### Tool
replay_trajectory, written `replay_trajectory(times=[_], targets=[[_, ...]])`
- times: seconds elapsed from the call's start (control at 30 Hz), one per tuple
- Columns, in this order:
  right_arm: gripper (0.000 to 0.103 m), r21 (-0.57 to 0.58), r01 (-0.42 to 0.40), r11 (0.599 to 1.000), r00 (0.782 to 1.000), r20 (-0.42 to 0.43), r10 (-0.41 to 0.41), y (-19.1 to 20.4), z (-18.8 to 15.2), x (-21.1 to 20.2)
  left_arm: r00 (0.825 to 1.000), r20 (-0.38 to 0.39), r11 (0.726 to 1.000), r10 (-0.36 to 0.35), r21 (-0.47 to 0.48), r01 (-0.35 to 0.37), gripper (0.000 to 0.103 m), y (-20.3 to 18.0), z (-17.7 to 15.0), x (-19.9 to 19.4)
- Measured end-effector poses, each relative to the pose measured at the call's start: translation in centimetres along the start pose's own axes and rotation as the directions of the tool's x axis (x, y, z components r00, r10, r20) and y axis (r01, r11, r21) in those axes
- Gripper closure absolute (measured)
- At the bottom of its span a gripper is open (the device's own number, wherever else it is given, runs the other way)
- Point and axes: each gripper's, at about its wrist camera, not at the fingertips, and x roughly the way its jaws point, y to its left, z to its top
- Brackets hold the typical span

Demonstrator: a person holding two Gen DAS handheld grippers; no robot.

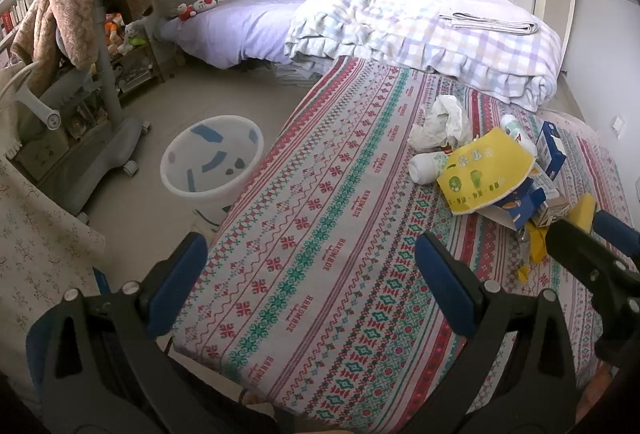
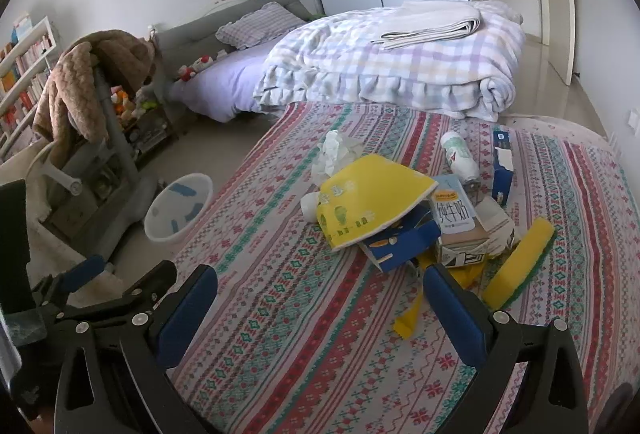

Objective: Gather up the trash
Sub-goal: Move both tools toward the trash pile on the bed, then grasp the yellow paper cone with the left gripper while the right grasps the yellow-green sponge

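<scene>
Trash point(image 2: 400, 210) lies piled on the patterned bed point(image 2: 280, 314) — both tongs, left point(image 1: 312, 274) and right point(image 2: 320, 308), gape wide and empty, and the bin point(image 1: 212, 158) looks unfilled.

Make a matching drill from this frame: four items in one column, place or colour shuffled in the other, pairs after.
Items:
1. wastebasket
2. folded sheet
3. sponge
4. milk carton

Descriptions:
A. yellow with a green edge
B. on the floor beside the patterned cloth
C. on top of the plaid quilt
D. in the trash pile, partly under the yellow paper

Pairs: 1-B, 2-C, 3-A, 4-D
</scene>
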Motion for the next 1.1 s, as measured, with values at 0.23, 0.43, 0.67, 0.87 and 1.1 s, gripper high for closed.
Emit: replay_trajectory(times=[0.23, 0.43, 0.67, 0.87, 1.1], targets=[[0.000, -0.001, -0.003, 1.000, 1.000, -0.005, 0.003, 0.2, 0.0, 0.1, 1.000, 0.001, 1.000, -0.003, -0.002, 0.003, 0.000, -0.1, -0.1, 0.1], [0.000, -0.004, -0.004, 1.000, 1.000, -0.011, 0.004, 0.0, 0.1, 0.1, 1.000, -0.001, 1.000, -0.003, 0.002, 0.003, 0.000, -0.3, 0.2, -0.1], [0.000, -0.006, -0.003, 1.000, 1.000, -0.012, 0.003, 0.1, 0.1, 0.2, 1.000, -0.003, 1.000, -0.005, 0.003, 0.005, 0.000, -0.3, 0.2, -0.1], [0.000, 0.009, 0.004, 1.000, 1.000, -0.003, -0.004, -0.4, 0.3, 0.1, 0.999, -0.014, 0.999, -0.044, 0.004, 0.044, 0.000, -0.6, 0.6, -0.1], [0.000, 0.124, 0.090, 0.988, 0.995, 0.020, -0.094, -5.2, 1.8, -0.9, 0.990, -0.025, 0.990, -0.138, 0.032, 0.139, 0.000, -1.9, 1.5, 0.2]])
